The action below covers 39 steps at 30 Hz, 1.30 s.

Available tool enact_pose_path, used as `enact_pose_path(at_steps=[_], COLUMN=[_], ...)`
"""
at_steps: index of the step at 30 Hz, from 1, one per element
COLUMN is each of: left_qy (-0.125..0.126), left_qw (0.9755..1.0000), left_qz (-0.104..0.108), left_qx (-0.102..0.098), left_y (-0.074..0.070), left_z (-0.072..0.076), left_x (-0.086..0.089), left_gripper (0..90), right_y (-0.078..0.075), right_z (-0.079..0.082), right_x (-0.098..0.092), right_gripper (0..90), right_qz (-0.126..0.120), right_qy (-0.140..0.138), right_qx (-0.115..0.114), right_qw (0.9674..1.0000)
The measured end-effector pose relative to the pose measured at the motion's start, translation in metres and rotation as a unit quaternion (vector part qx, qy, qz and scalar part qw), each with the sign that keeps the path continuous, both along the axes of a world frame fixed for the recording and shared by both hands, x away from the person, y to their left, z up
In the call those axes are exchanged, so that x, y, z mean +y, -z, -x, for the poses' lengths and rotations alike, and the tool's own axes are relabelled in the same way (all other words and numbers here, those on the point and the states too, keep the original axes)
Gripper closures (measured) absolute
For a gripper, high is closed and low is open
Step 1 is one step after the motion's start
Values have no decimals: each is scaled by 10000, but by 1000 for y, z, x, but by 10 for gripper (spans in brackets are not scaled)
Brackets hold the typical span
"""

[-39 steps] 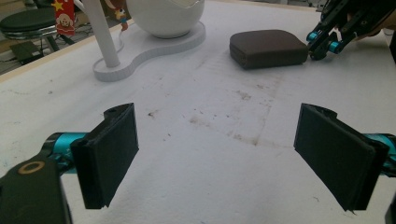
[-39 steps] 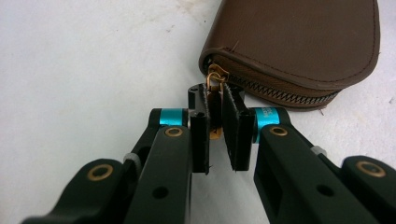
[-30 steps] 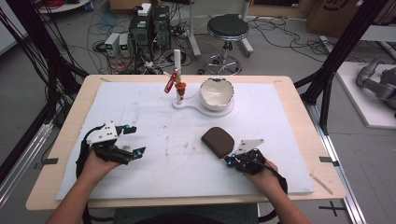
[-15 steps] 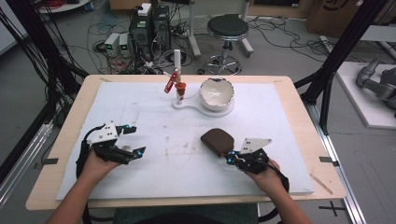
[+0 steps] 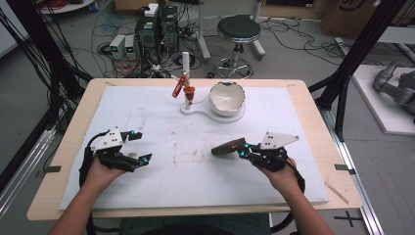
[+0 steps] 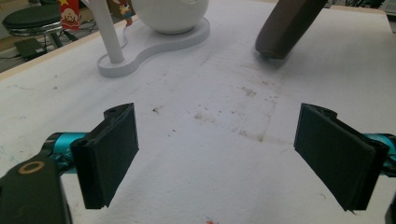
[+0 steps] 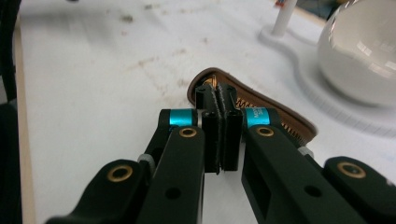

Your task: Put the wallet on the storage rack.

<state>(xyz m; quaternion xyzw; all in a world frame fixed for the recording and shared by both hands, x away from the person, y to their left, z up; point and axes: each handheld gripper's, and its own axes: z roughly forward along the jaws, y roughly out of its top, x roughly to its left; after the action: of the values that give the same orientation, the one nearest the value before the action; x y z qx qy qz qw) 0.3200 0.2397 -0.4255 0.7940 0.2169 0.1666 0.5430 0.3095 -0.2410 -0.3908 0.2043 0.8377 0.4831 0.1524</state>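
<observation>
The right gripper [image 5: 243, 151] has lifted the flat brown leather-look pouch [image 5: 229, 147] since the picture 1 second earlier, where it lay flat on the sheet; it now tilts up, its near end raised and its far end low over the white foam sheet [image 5: 147, 112], touching or just clear, hard to tell. In the right gripper view, the 2 black jaws stand pressed together on the pouch's near edge [image 7: 243, 105], pinching thin material, a hold at the rim that seems chosen to peel it off the surface. The pouch juts forward and leftward from the jaw tips, toward the table's middle. The left gripper [image 5: 138, 145] rests low at the sheet's near left, jaws spread wide with nothing between them, probably waiting to take the other end; the pouch [image 6: 287, 25] shows ahead of it, well apart. At the far edge, the white round bowl [image 5: 226, 98] sits on its white figure-8 base [image 5: 200, 108], beside a slim white post [image 5: 186, 61] bearing a red tag
</observation>
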Motion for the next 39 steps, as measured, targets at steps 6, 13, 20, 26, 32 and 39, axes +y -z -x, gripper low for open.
enact_pose_path(at_steps=[6, 13, 20, 26, 32, 39], left_qy=[2, -8, 0, -9, -7, -7], left_qw=[10000, 10000, 10000, 10000, 10000, 10000], left_qz=[-9, 19, 1, 12, -3, 2], left_qx=[4, 11, -1, 10, 1, -1], left_y=[0, 0, 0, 1, 1, 0], left_z=[0, 0, -1, -1, -1, -1], left_x=[0, 0, -1, 0, -1, -1], left_gripper=[137, 136, 137, 136, 136, 137], right_y=[-17, -30, -34, -48, -64, -76], right_z=[-9, -23, -42, -53, -67, -81], right_x=[0, 6, 7, 10, 14, 14], right_gripper=[900, 900, 900, 900, 900, 900], right_qz=[-110, -135, -181, -202, -201, -295], right_qy=[25, 27, 70, 79, 126, 208], right_qx=[-168, -237, -163, -273, -363, -405], right_qw=[9998, 9996, 9997, 9994, 9991, 9985])
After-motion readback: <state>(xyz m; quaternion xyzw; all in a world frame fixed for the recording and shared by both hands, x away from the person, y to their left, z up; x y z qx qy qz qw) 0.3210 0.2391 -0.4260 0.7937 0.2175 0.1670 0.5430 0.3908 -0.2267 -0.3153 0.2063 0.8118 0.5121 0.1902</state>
